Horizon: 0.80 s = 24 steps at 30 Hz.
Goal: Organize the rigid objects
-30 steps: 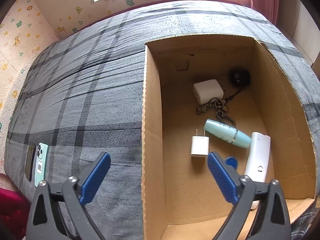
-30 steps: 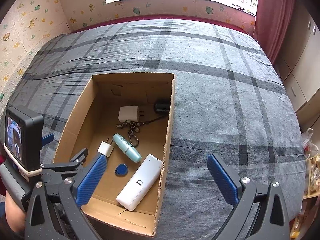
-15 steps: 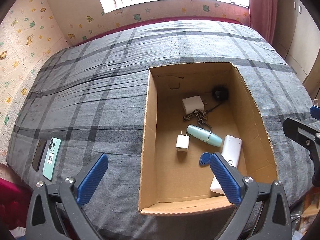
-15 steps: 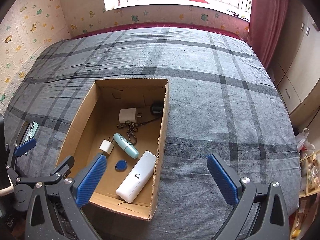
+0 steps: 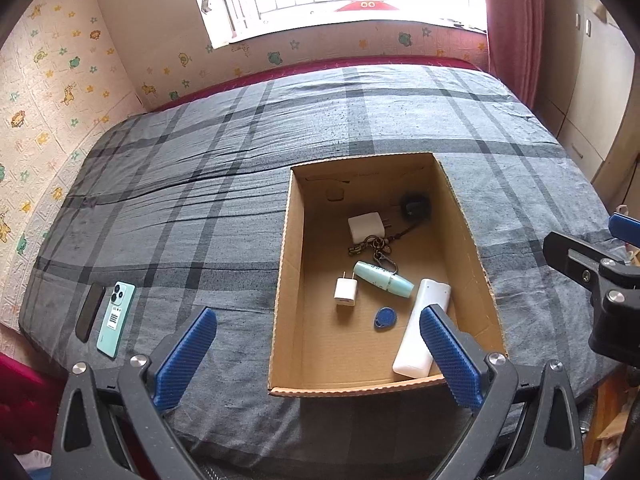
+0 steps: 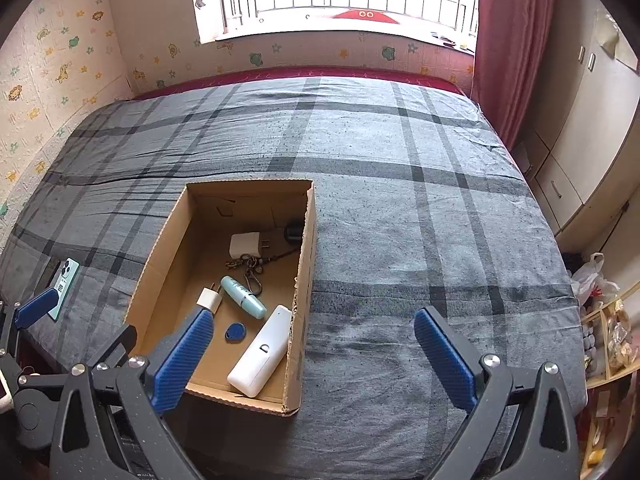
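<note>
Sunlight from a barred window is falling across a grey checked bed cover (image 6: 400, 200), and we are hovering above its near edge with both tongs. We are holding our left tongs (image 5: 318, 356) wide apart and empty, one blue pad over the bare cover and the other in front of the near right corner of the cardboard box (image 5: 286, 280). We are keeping our right tongs (image 6: 312, 356) spread just as wide, gripping nothing, with the left pad over the box's near end and the right pad over open cover.

Inside the box we are seeing a white remote (image 5: 420, 332) lying along the right wall, a blue key tag (image 5: 385, 317) just beside it, a pale green tube (image 5: 382, 278), a small white plug (image 5: 345, 293), a bunch of keys (image 5: 374, 246), a larger white charger (image 5: 366, 227) and a dark round thing (image 5: 414, 205) near the far wall.

Well apart from the box, at the cover's left edge, a mint phone (image 5: 116, 318) and a black phone (image 5: 90, 312) are lying side by side. A red curtain (image 6: 512, 40) is hanging at the right.
</note>
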Each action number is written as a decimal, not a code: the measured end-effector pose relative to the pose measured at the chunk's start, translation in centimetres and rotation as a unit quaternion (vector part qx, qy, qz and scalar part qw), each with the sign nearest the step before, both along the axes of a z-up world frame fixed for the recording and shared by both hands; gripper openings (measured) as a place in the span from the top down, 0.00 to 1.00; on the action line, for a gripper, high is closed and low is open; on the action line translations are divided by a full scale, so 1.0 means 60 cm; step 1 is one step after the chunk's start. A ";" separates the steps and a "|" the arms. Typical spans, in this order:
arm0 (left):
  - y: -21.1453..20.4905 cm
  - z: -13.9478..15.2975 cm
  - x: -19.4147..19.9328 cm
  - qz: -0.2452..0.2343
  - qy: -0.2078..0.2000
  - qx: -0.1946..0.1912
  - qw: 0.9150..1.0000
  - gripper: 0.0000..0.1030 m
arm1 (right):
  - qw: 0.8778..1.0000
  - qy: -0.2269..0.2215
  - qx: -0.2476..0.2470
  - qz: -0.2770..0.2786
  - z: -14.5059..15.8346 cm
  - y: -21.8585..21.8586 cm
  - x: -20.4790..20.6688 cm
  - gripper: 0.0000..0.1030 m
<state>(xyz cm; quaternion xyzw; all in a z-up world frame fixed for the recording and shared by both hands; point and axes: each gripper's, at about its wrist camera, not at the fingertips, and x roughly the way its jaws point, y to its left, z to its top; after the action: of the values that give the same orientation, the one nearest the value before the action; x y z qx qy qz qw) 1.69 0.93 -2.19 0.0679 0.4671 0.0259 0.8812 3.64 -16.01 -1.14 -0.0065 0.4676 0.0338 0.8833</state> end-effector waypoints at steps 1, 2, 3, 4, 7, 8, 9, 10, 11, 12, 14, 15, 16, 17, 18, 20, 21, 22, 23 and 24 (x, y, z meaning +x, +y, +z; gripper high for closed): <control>-0.002 0.004 -0.003 -0.003 -0.002 -0.003 1.000 0.00 | 1.000 -0.002 0.002 0.001 0.004 -0.001 -0.002 0.00; -0.004 0.008 -0.005 -0.004 -0.004 -0.006 1.000 0.00 | 1.000 -0.005 0.003 0.002 0.007 -0.002 -0.006 0.00; -0.006 0.011 -0.007 -0.004 -0.007 -0.006 1.000 0.00 | 1.000 -0.007 0.003 0.003 0.011 -0.002 -0.009 0.00; -0.008 0.015 -0.009 -0.004 -0.009 -0.006 1.000 0.00 | 1.000 -0.009 0.003 0.003 0.014 -0.002 -0.012 0.00; -0.012 0.025 -0.015 -0.007 -0.017 -0.008 1.000 0.00 | 1.000 -0.016 0.001 0.006 0.020 -0.001 -0.018 0.00; -0.013 0.027 -0.016 -0.007 -0.019 -0.006 1.000 0.00 | 1.000 -0.017 0.000 0.006 0.021 -0.001 -0.020 0.00; -0.015 0.029 -0.017 -0.008 -0.021 -0.005 1.000 0.00 | 1.000 -0.018 0.001 0.007 0.022 -0.001 -0.021 0.00; -0.016 0.030 -0.018 -0.010 -0.022 -0.004 1.000 0.00 | 1.000 -0.018 0.003 0.007 0.023 -0.002 -0.022 0.00; -0.018 0.032 -0.019 -0.011 -0.022 -0.005 1.000 0.00 | 1.000 -0.018 0.004 0.008 0.024 -0.002 -0.023 0.00; -0.019 0.033 -0.020 -0.012 -0.023 -0.007 1.000 0.00 | 1.000 -0.019 0.004 0.009 0.024 -0.002 -0.024 0.00; -0.022 0.035 -0.022 -0.014 -0.024 -0.008 1.000 0.00 | 1.000 -0.019 0.004 0.009 0.025 -0.002 -0.025 0.00; -0.022 0.036 -0.023 -0.015 -0.025 -0.008 1.000 0.00 | 1.000 -0.019 0.004 0.009 0.025 -0.001 -0.025 0.00; -0.022 0.037 -0.024 -0.015 -0.027 -0.007 1.000 0.00 | 1.000 -0.018 0.004 0.009 0.025 -0.001 -0.026 0.00; -0.023 0.037 -0.024 -0.015 -0.027 -0.007 0.999 0.00 | 1.000 -0.019 0.004 0.008 0.025 -0.001 -0.025 0.00; -0.023 0.037 -0.025 -0.015 -0.028 -0.009 0.999 0.00 | 1.000 -0.018 0.004 0.009 0.024 -0.001 -0.025 0.00; -0.024 0.037 -0.025 -0.015 -0.027 -0.010 0.999 0.00 | 1.000 -0.018 0.005 0.010 0.025 -0.001 -0.027 0.00; -0.025 0.037 -0.026 -0.016 -0.026 -0.008 0.999 0.00 | 1.000 -0.017 0.005 0.010 0.025 -0.001 -0.028 0.00; -0.026 0.037 -0.027 -0.017 -0.026 -0.009 0.999 0.00 | 1.000 -0.016 0.005 0.010 0.024 -0.001 -0.029 0.00; -0.026 0.037 -0.028 -0.018 -0.026 -0.009 0.999 0.00 | 1.000 -0.015 0.006 0.010 0.024 -0.001 -0.030 0.00; -0.027 0.037 -0.028 -0.019 -0.026 -0.010 0.999 0.00 | 1.000 -0.015 0.005 0.010 0.024 -0.003 -0.031 0.00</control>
<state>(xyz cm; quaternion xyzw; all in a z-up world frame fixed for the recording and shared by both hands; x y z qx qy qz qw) 0.03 -0.71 0.05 0.0673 0.4432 0.0065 0.8939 1.81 -16.18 0.30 -0.0073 0.4538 0.0452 0.8899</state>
